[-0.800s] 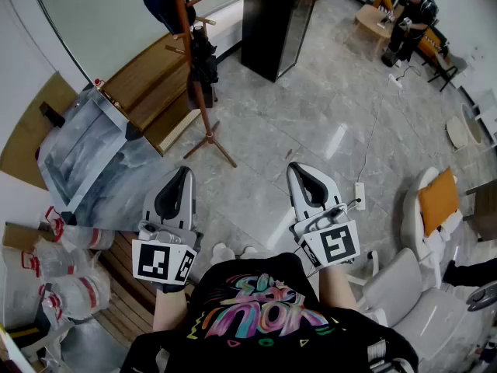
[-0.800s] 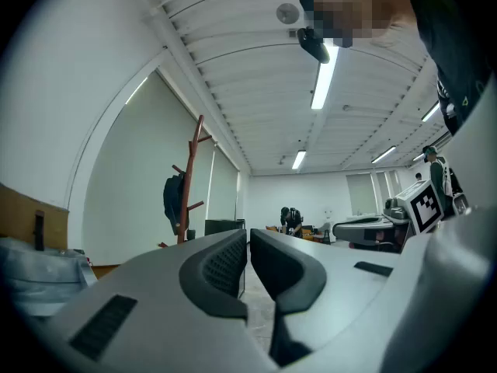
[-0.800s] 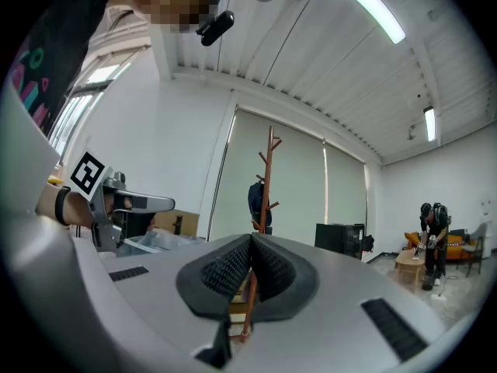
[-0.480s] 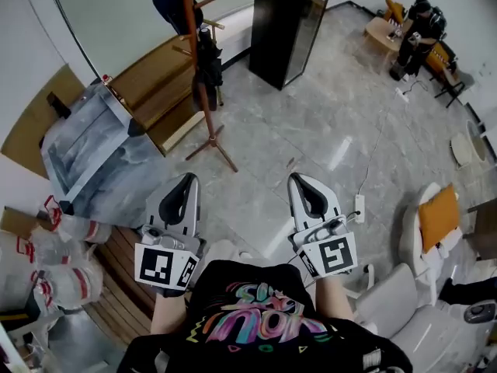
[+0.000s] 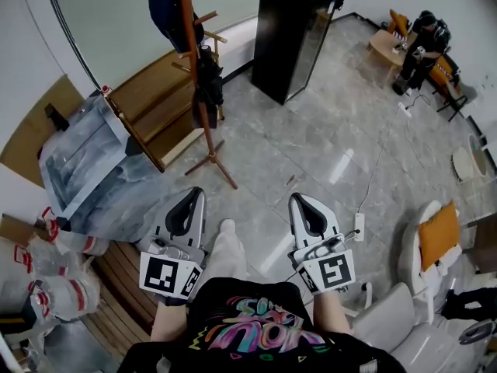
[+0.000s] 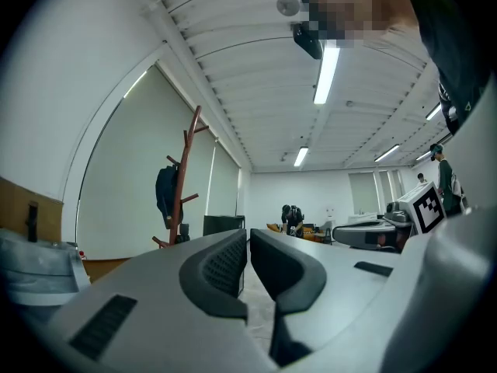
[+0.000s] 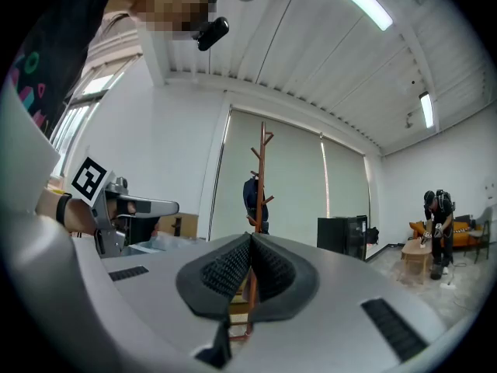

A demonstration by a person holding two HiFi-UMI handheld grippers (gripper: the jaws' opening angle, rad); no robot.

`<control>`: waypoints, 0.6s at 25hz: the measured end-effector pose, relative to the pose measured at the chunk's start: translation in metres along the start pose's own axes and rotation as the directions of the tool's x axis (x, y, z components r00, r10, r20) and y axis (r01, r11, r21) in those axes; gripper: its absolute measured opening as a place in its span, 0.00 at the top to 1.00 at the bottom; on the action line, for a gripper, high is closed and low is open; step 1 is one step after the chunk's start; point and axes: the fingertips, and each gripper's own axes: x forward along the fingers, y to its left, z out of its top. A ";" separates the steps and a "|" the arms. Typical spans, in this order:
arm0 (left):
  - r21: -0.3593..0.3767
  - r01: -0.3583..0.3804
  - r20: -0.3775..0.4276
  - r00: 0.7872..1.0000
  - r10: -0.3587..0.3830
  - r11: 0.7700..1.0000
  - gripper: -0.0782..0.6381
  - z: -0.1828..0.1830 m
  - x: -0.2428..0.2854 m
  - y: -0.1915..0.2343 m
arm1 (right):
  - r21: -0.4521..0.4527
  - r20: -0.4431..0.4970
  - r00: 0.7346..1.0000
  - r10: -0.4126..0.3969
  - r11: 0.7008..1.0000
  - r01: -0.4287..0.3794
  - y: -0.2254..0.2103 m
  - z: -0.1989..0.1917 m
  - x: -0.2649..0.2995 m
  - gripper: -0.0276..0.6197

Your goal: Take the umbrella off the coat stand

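While left tool (image 5: 193, 193) and right tool (image 5: 300, 200) are pressed together, umbrella (image 5: 208, 80) on coat stand (image 5: 206, 134) well ahead

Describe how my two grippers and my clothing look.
Both the left gripper and right gripper are light grey, tapering to rounded tips with black ribbed pads. Each carries a white cube with black square markers. The person wears a black T-shirt with colourful lettering.

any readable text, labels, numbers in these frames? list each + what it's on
T-shirt: colourful stylised lettering, seen upside down, too distorted to read.
Cubes on left gripper and right gripper: black-and-white square marker patterns only, no words or numbers.
Nothing else legible in any view.
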 end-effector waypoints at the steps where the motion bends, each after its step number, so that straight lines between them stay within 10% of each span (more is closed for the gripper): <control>1: -0.001 0.002 0.000 1.000 -0.002 1.000 0.84 -0.001 0.010 0.007 | 0.001 -0.001 1.000 -0.001 1.000 0.001 -0.004 -0.002 0.010 0.93; 15: 0.002 0.037 0.027 0.999 -0.037 0.999 0.84 0.019 0.169 0.156 | -0.009 0.044 0.999 0.012 1.000 -0.011 -0.055 0.022 0.220 0.93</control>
